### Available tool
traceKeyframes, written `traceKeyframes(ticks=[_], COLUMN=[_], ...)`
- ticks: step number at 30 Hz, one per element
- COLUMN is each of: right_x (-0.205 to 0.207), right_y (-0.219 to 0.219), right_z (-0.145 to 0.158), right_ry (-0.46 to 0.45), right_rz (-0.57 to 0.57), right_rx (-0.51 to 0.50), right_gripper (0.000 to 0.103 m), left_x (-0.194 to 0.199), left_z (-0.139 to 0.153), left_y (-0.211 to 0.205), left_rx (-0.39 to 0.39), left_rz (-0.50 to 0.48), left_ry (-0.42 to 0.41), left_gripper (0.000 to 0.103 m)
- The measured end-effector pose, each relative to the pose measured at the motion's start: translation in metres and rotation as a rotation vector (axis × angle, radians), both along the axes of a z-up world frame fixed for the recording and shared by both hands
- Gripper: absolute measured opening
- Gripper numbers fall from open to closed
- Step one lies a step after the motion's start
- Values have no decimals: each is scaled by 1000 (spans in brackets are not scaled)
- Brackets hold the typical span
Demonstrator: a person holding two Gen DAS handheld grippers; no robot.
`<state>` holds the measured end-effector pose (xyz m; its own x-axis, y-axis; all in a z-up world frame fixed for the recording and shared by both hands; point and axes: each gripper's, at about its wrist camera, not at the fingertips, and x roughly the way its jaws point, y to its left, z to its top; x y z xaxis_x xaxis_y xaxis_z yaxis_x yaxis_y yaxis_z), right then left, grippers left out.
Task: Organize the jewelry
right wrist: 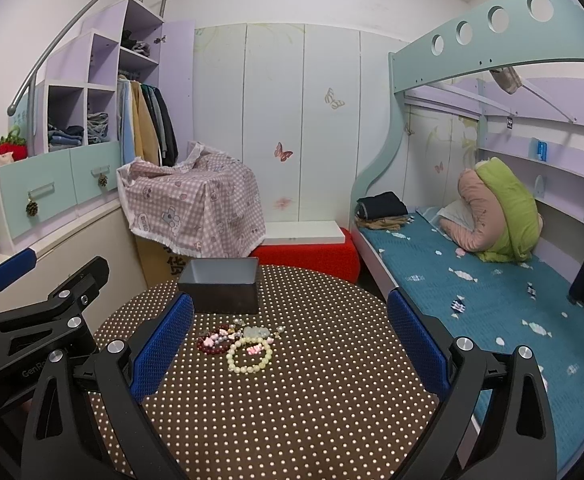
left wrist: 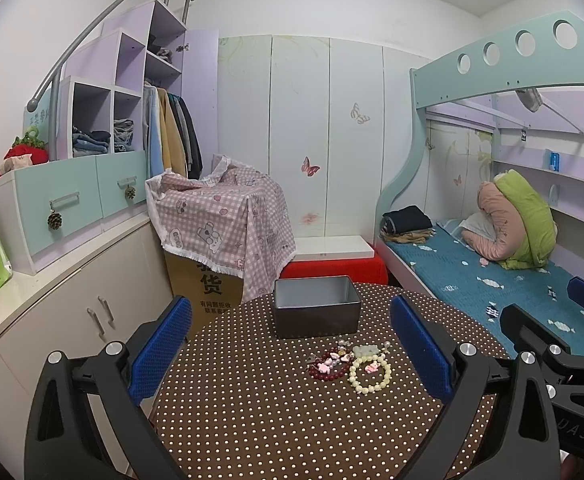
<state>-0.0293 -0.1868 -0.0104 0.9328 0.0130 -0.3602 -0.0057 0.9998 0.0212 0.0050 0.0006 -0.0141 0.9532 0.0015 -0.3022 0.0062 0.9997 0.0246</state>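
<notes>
Fingers of left gripper (left wrist: 292, 344) spread wide, holding nothing | right gripper (right wrist: 289, 340) likewise wide, empty | jewelry pile (left wrist: 350, 362) just in front of open dark tin box (left wrist: 316, 312) | both on dotted table (left wrist: 292, 420)

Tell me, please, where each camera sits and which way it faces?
Left wrist: rides the left tool, facing across the round table at the jewelry pile and box; the right tool shows at right.
Right wrist: rides the right tool, same heading; the left tool shows at left.
Shared: table, jewelry, box, bunk bed.
</notes>
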Motion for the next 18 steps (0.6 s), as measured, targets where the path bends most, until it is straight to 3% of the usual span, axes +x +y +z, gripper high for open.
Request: traceKeyframes(ticks=[15, 18], right_x=[-1, -1], right_y=[1, 1], right_z=[1, -11], right_ry=[5, 11], right_rz=[1, 0], right_rx=[0, 2], right_gripper=[94, 94], left_x=[0, 2], left_z=[-9, -10], left_y=[-9, -6], left_rx=[0, 0], left_rz=[-2, -4], left_ry=[10, 17], left_gripper=[96, 96])
